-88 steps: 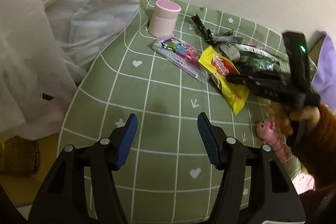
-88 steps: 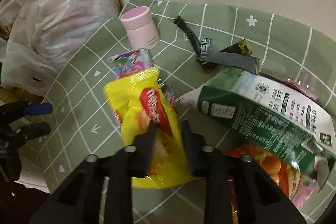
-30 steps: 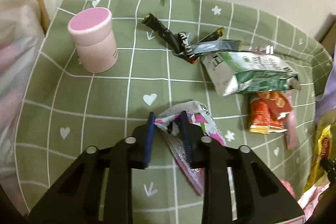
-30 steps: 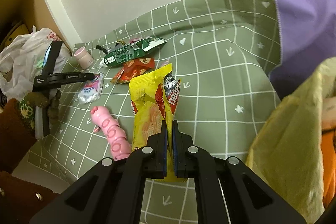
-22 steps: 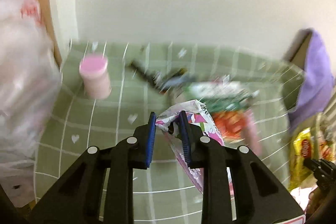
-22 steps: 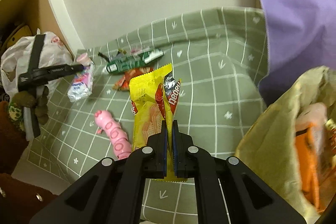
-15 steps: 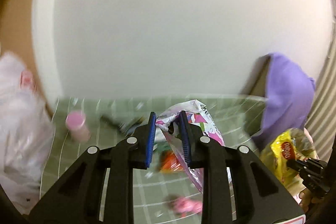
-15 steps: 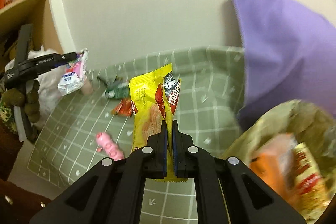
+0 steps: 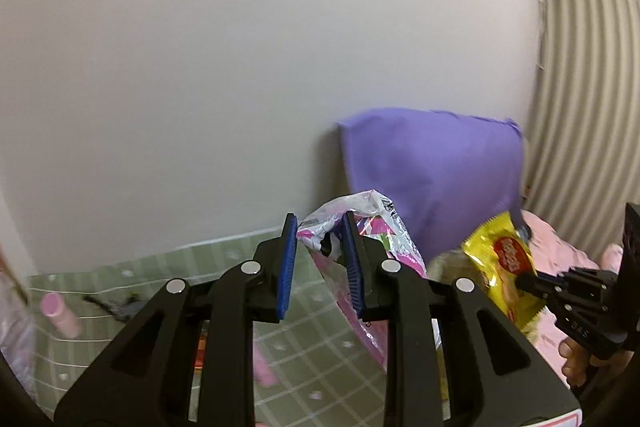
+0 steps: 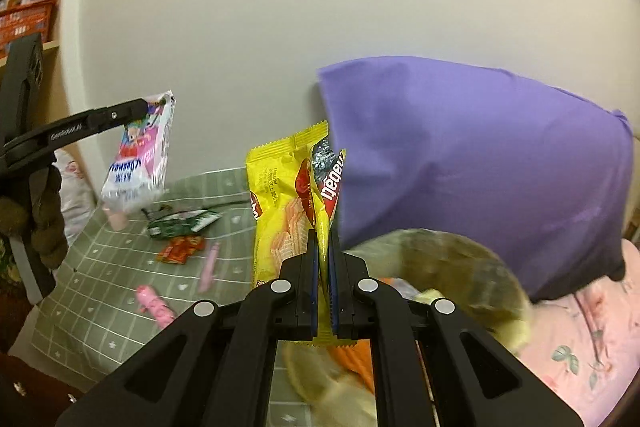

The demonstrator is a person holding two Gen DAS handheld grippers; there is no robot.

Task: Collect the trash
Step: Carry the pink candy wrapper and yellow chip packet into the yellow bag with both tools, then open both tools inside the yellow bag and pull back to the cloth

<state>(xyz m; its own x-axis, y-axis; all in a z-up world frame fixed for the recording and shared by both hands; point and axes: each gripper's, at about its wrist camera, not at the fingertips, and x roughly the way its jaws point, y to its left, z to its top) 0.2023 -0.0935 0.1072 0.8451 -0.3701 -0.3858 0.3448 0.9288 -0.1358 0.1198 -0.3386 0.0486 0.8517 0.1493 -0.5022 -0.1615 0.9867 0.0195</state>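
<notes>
Two wrappers are in the air, one in each set of tongs. The right gripper (image 10: 324, 291) is clamped flat on a yellow wafer wrapper (image 10: 286, 195), which stands upright from the jaws with its long axis running toward twelve o'clock. The left gripper (image 9: 320, 267) pinches the crumpled top of a pink candy wrapper (image 9: 372, 267); its jaws sit a little apart around the bunched film, and the rest of the packet hangs down toward five o'clock.

Just below and beyond the right tongs, from about four to six o'clock in the right wrist view, lies the open mouth of a yellowish trash bag (image 10: 460, 267), blurred, with orange packaging showing inside. A purple cushion (image 10: 480, 155) leans against the wall behind it.

That bag is the relation that matters: the right hand is much the nearer, so its wrapper looks ready to drop first, probably with a short dip forward and down. The left tongs, seen at nine o'clock from the right camera, would have to cross over the green checked cloth (image 10: 100, 287), where a green packet (image 10: 184, 223), a red packet (image 10: 180, 249) and a pink toy caterpillar (image 10: 156, 303) lie uncollected.
</notes>
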